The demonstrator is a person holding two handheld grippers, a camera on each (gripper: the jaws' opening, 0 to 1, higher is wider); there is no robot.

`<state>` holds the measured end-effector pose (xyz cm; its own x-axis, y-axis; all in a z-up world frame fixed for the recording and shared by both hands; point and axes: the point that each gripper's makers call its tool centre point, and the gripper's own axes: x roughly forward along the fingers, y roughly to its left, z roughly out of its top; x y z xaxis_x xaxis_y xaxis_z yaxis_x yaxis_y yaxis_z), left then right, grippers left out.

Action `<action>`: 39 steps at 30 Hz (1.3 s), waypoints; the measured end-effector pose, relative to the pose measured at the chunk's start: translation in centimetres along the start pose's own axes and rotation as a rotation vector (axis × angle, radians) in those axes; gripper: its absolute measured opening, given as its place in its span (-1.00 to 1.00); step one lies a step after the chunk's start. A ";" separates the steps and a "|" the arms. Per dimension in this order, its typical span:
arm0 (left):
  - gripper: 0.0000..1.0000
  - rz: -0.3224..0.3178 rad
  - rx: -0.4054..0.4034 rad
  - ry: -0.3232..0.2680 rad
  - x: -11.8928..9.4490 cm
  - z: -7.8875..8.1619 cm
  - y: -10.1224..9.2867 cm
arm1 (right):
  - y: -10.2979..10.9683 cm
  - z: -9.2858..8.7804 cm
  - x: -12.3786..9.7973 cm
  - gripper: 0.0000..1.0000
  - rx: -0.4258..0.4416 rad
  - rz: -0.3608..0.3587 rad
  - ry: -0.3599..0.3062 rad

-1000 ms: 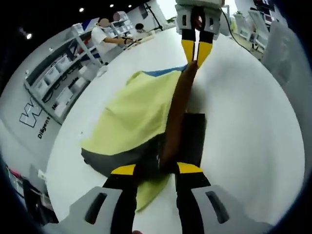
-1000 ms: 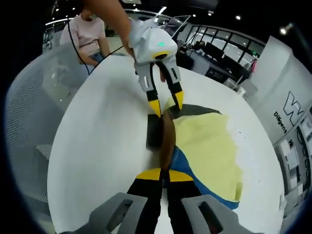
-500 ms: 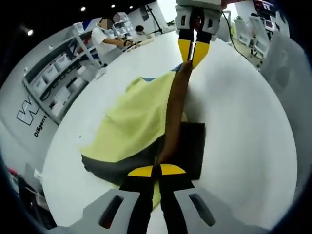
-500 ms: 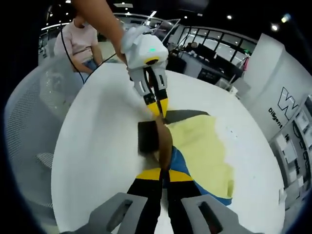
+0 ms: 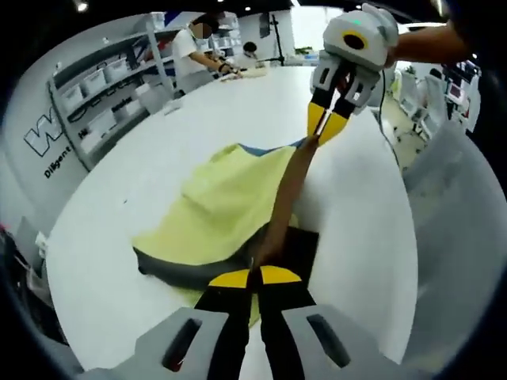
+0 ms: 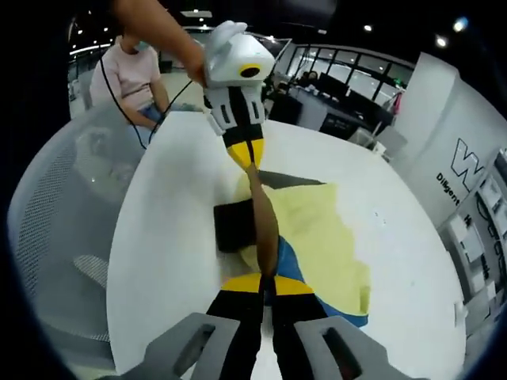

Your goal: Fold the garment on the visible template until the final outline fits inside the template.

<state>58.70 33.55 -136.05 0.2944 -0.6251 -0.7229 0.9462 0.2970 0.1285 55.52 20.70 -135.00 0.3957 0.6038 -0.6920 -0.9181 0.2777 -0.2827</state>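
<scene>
Left gripper view, own claw: we see the left gripper with its yellow tips pinched together on the near end of a brown strip of the garment.
Left gripper view, garment: yellow-green cloth with a dark grey underside and a blue edge at the far end, lying on the white round table; the brown strip runs taut from near to far.
Left gripper view, other claw: the right gripper clamps the far end of the strip, lifted off the table.
Left gripper view, template: a black rectangle shows just right of the strip, partly under the cloth.
Left gripper view, background: shelves far left.
Right gripper view, own claw: the right gripper is closed on the strip.
Right gripper view, other claw: the left gripper pinches the far end.
Right gripper view, template: here we see it left of the strip, the yellow cloth to the right.
Right gripper view, extra: a mesh chair at left and a seated person beyond the table.
</scene>
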 end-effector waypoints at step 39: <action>-1.00 -0.094 -0.161 -0.119 -12.2 4.6 -8.4 | 5.6 8.0 -8.9 -1.00 0.076 0.050 -0.165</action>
<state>47.74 35.35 -125.16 0.2285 -0.7336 -0.6400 0.9394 0.3388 -0.0529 47.00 22.81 -125.10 0.3535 0.7308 -0.5840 -0.9349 0.2962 -0.1953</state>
